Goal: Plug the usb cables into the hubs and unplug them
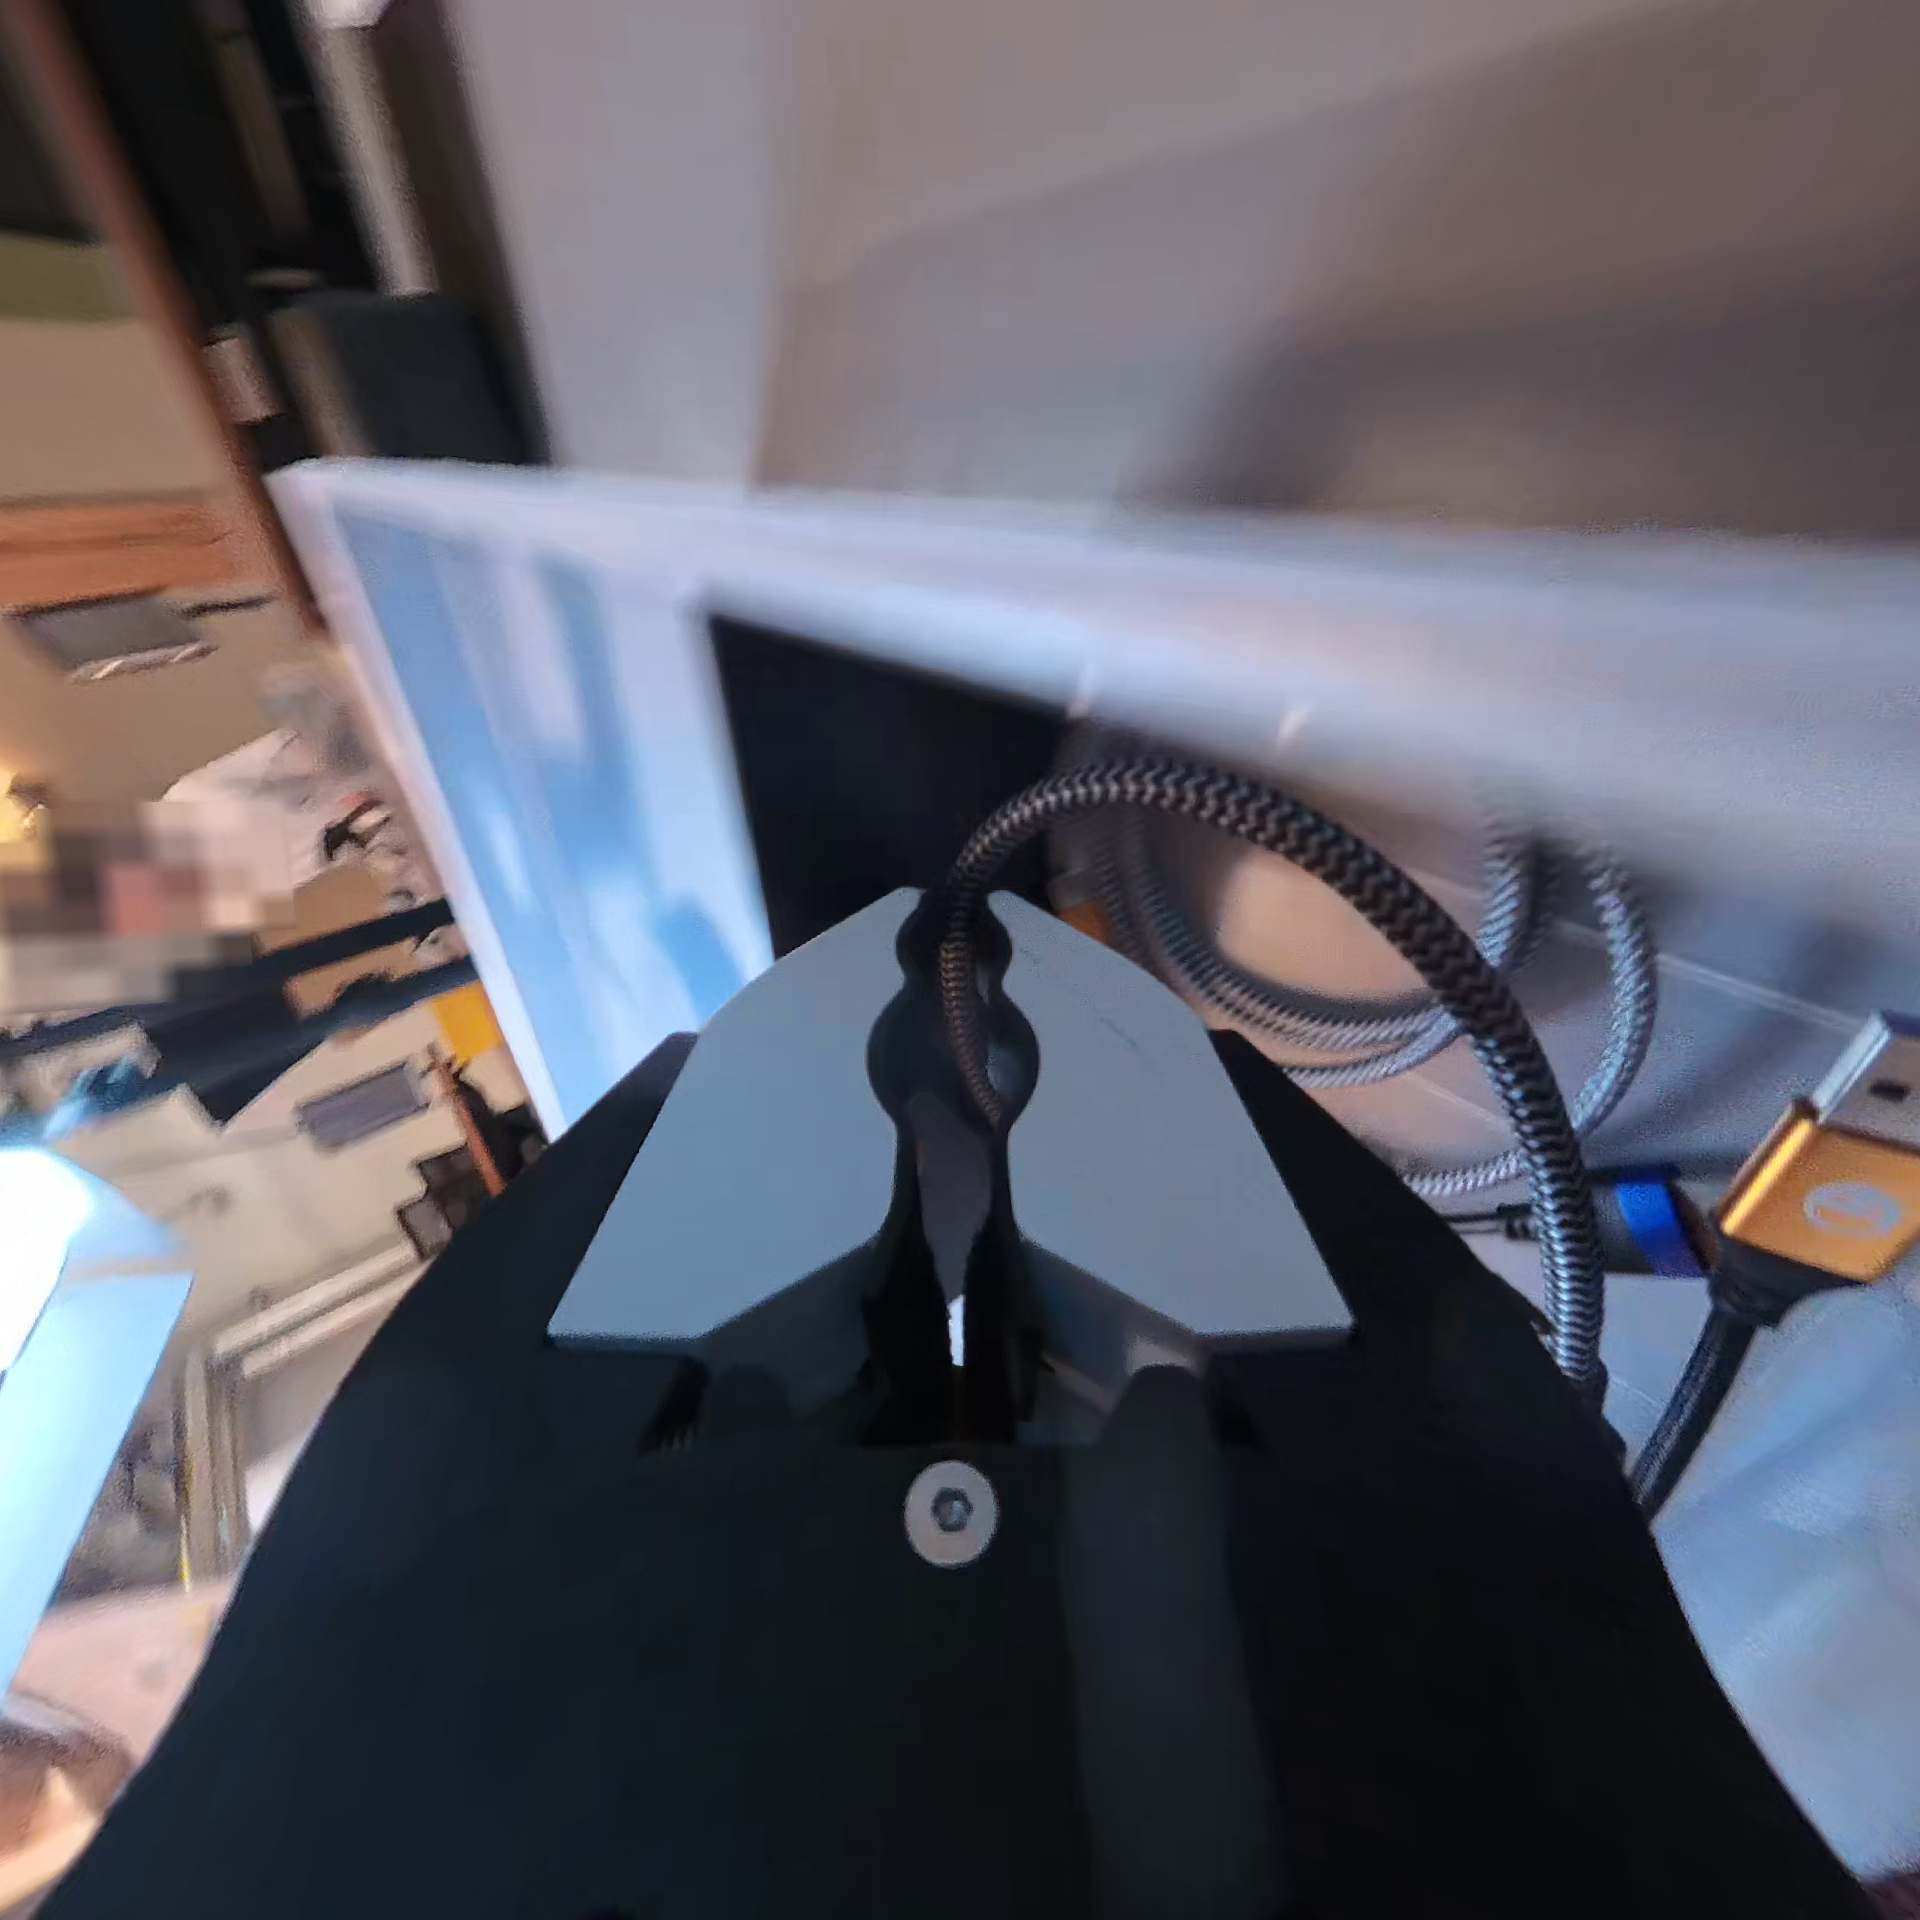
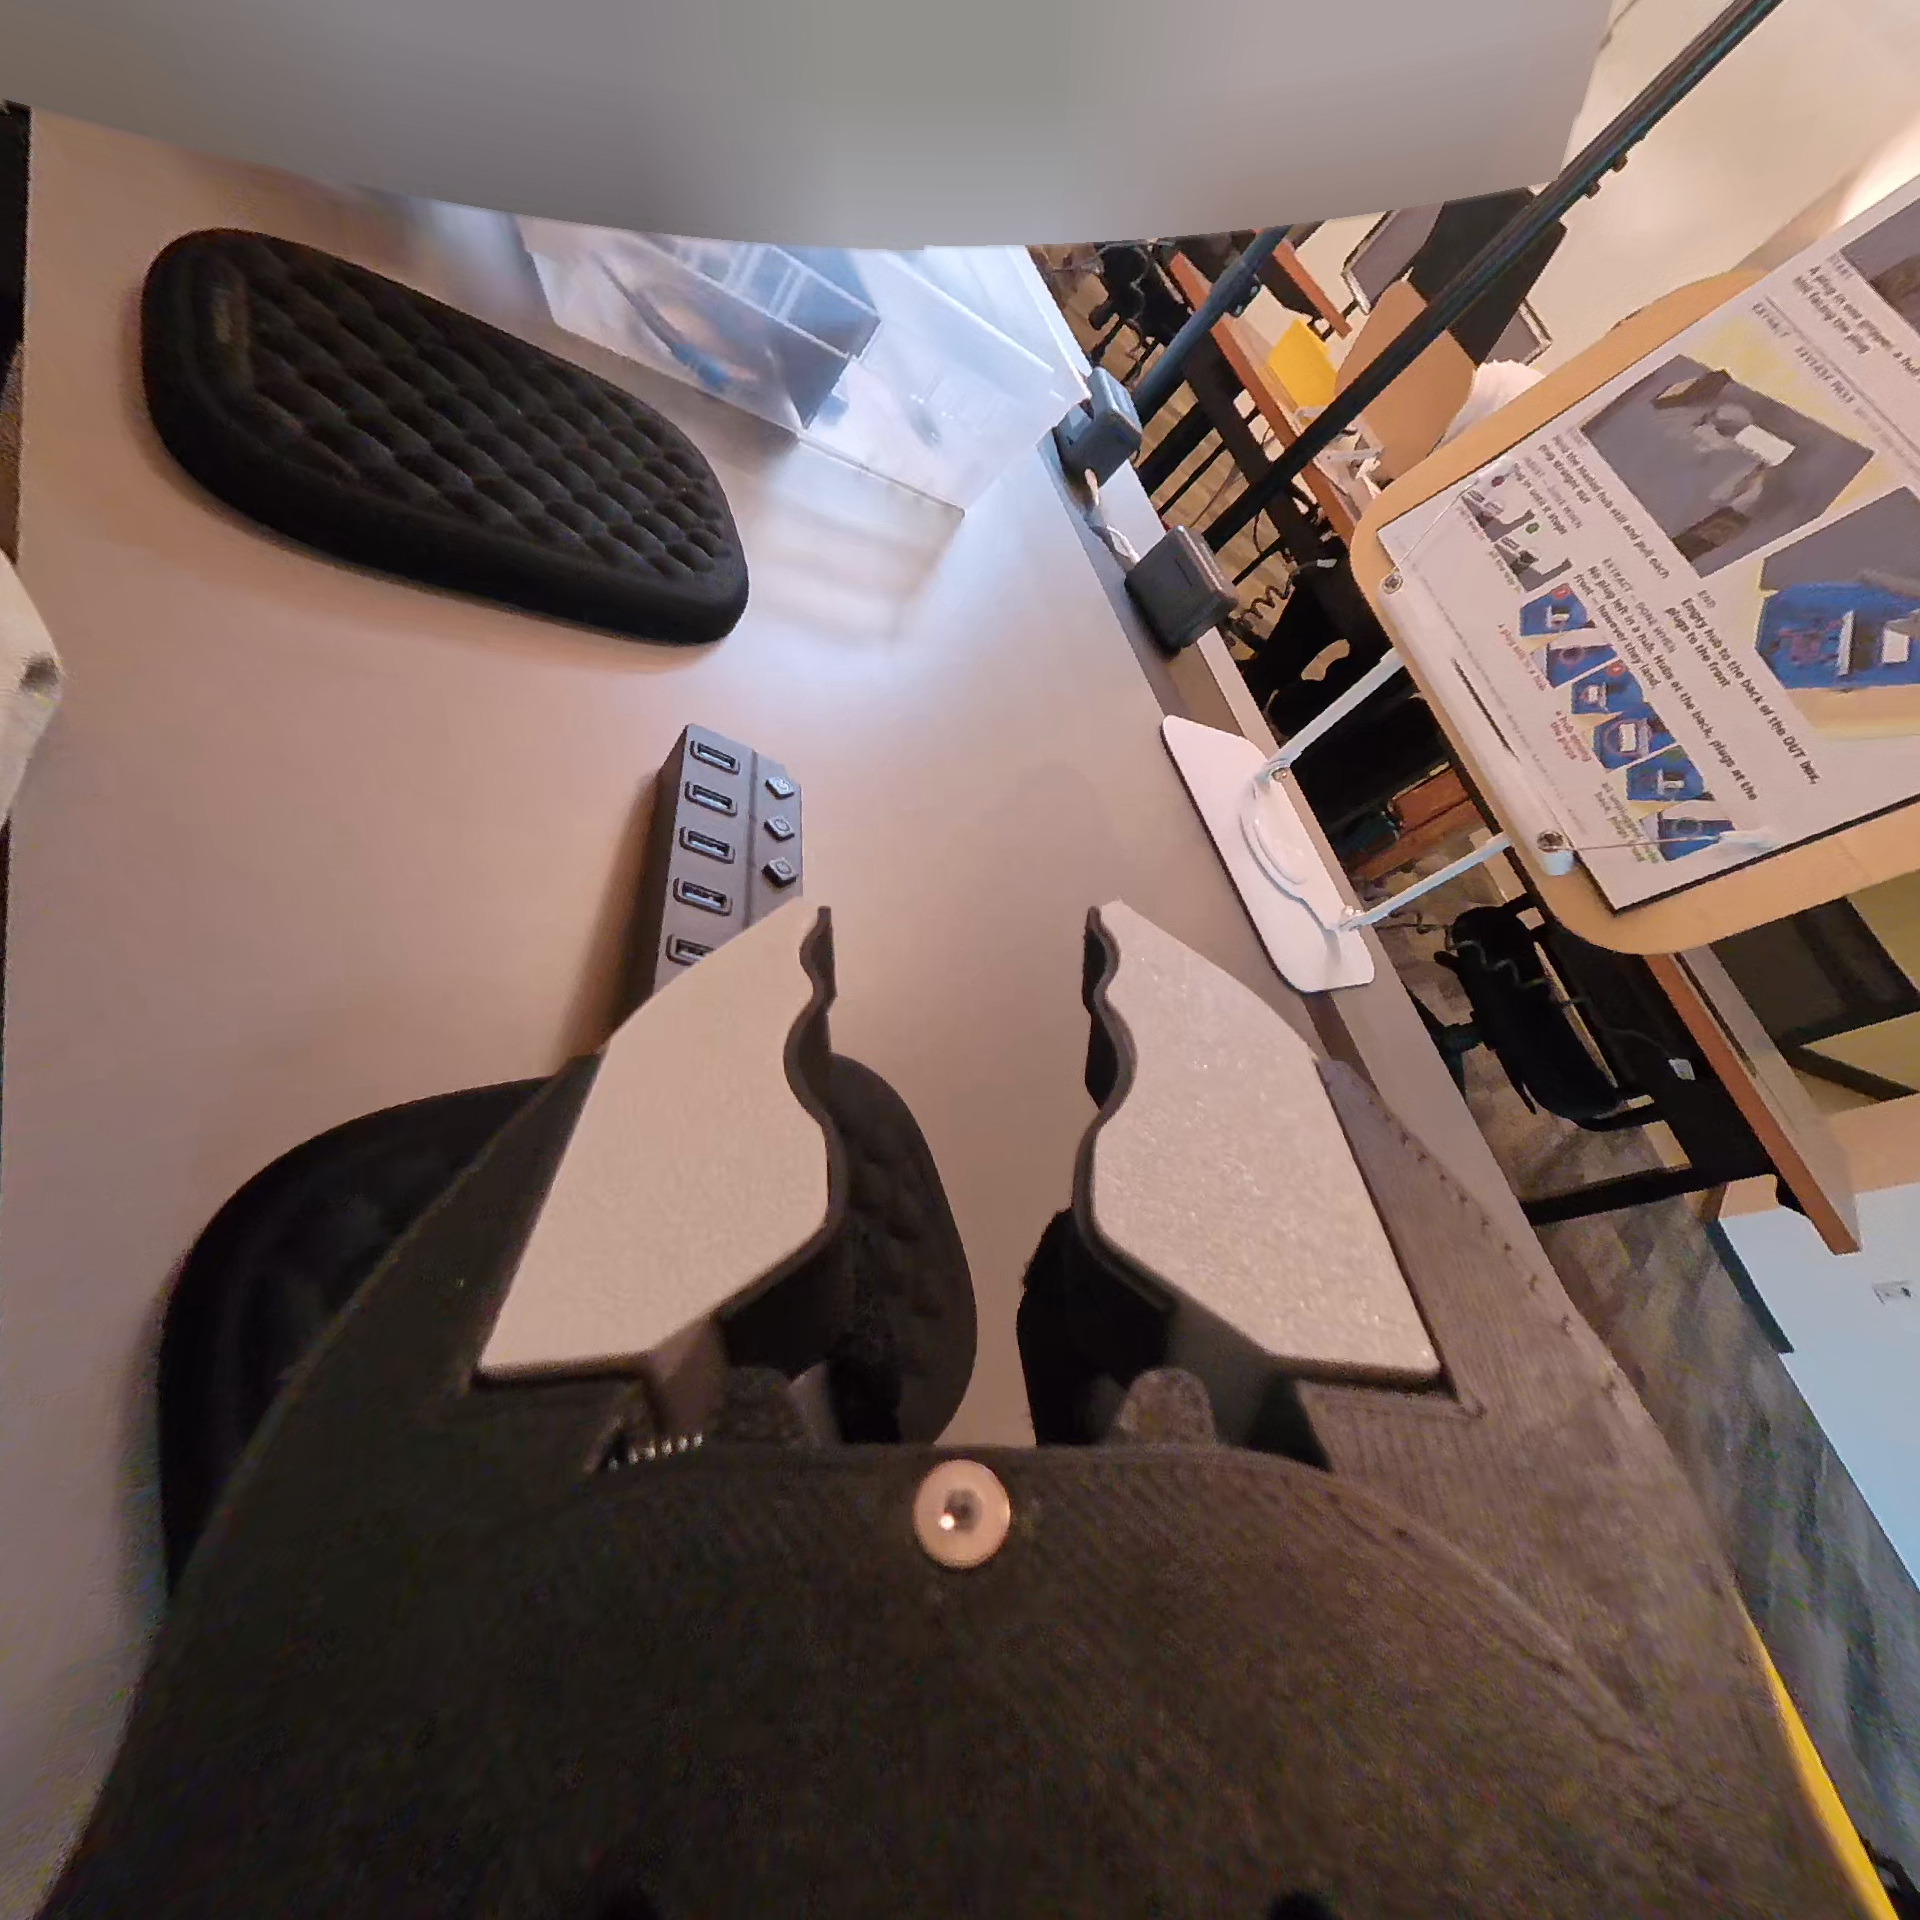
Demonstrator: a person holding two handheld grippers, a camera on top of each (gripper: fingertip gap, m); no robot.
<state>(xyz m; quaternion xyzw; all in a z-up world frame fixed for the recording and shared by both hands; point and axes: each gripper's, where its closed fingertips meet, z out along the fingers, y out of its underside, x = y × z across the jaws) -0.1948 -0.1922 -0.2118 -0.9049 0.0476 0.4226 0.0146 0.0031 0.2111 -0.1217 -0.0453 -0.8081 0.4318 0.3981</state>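
In the left wrist view my left gripper (image 1: 954,914) is shut on a grey braided USB cable (image 1: 1351,862). The cable loops up out of the jaws, over to the right and down. An orange-shelled USB plug (image 1: 1829,1184) hangs at the right edge. More coiled braided cable (image 1: 1299,997) lies in a clear bin behind. In the right wrist view my right gripper (image 2: 956,920) is open and empty, above the grey table. A black USB hub (image 2: 717,842) with a row of ports and buttons lies flat just ahead and left of the left finger.
A black padded mat (image 2: 436,436) lies far left, another pad (image 2: 904,1195) sits under my right gripper. A clear box (image 2: 790,343) stands at the back. Two small grey adapters (image 2: 1174,582) and a white stand base (image 2: 1262,842) line the table's right edge. An instruction board (image 2: 1683,582) hangs right. Some 45 cm of space lies between my two pairs of fingers. From my left tips it is roughly 11 cm to the orange-shelled USB plug (image 1: 1829,1184); from my right, 45 cm.
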